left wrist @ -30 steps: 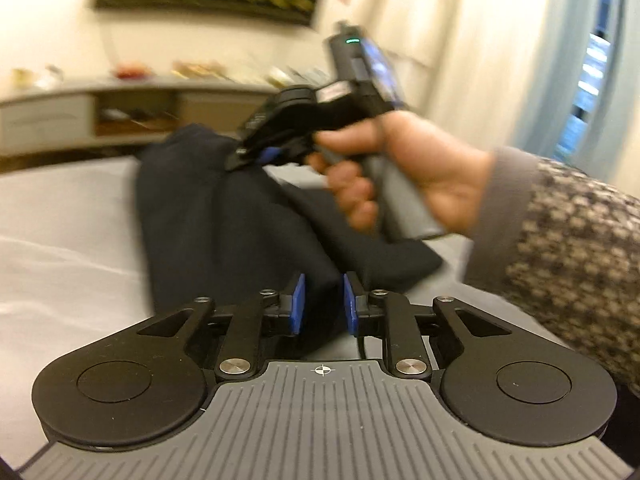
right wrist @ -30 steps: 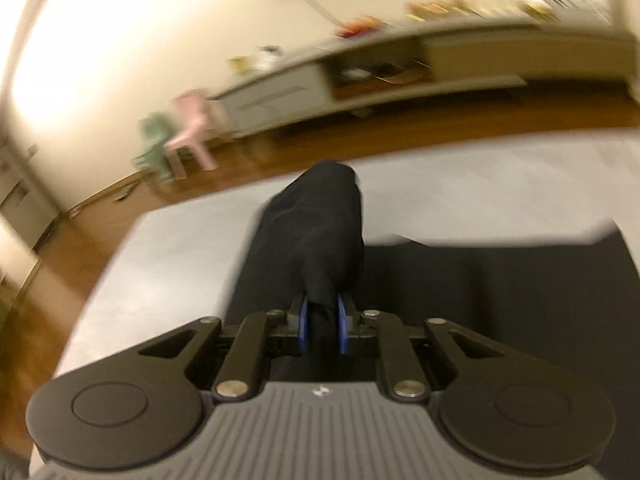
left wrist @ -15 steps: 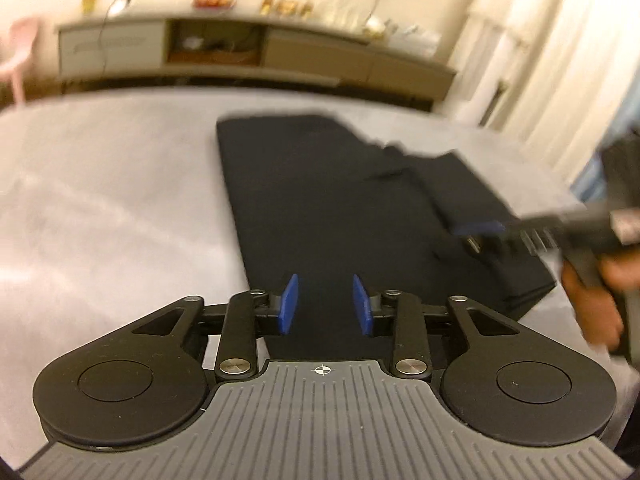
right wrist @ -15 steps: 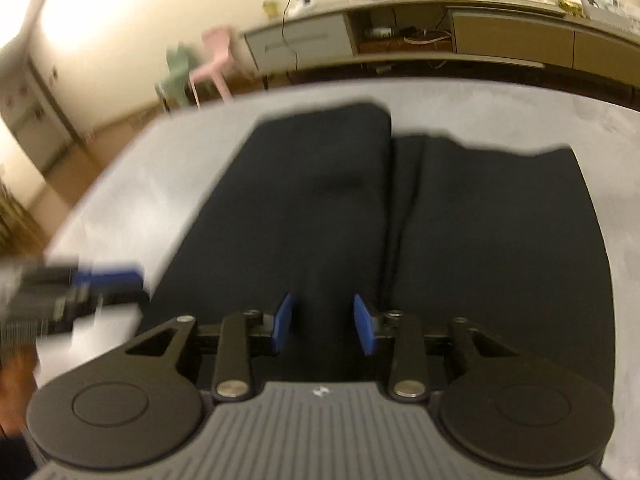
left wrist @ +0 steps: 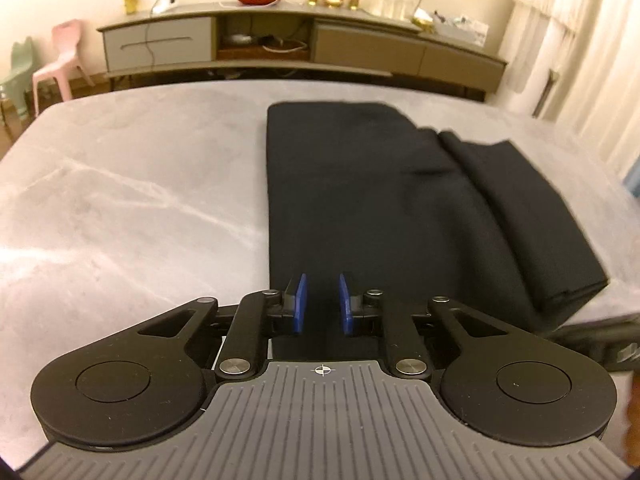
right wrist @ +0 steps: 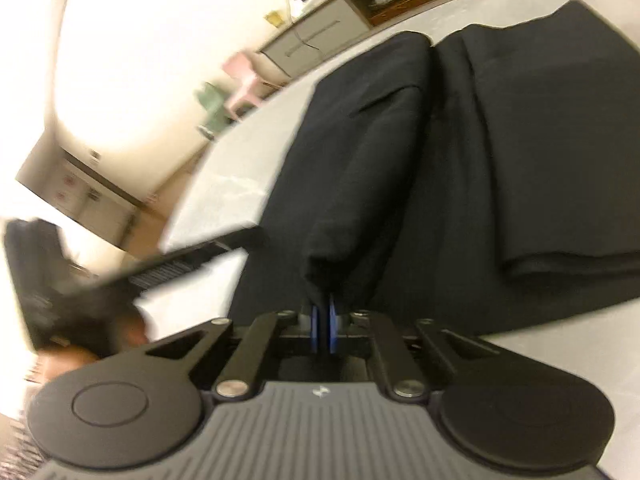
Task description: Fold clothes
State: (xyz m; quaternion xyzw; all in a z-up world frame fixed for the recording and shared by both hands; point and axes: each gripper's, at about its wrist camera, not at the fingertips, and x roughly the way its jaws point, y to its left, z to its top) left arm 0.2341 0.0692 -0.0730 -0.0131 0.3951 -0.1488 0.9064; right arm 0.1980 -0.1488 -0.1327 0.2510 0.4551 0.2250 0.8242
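My right gripper [right wrist: 322, 320] is closing its fingers on a raised fold at the near edge of the black garment [right wrist: 460, 152], which lies folded lengthwise on the grey counter [left wrist: 132, 184]. My left gripper [left wrist: 323, 300] is closing too, fingers still narrowly apart above the garment's near left corner, gripping nothing.

My left gripper [left wrist: 322, 304] and right gripper [right wrist: 323, 326] look alike: blue pads, black linkages with silver screws, ribbed grey bodies marked with small white emblems.
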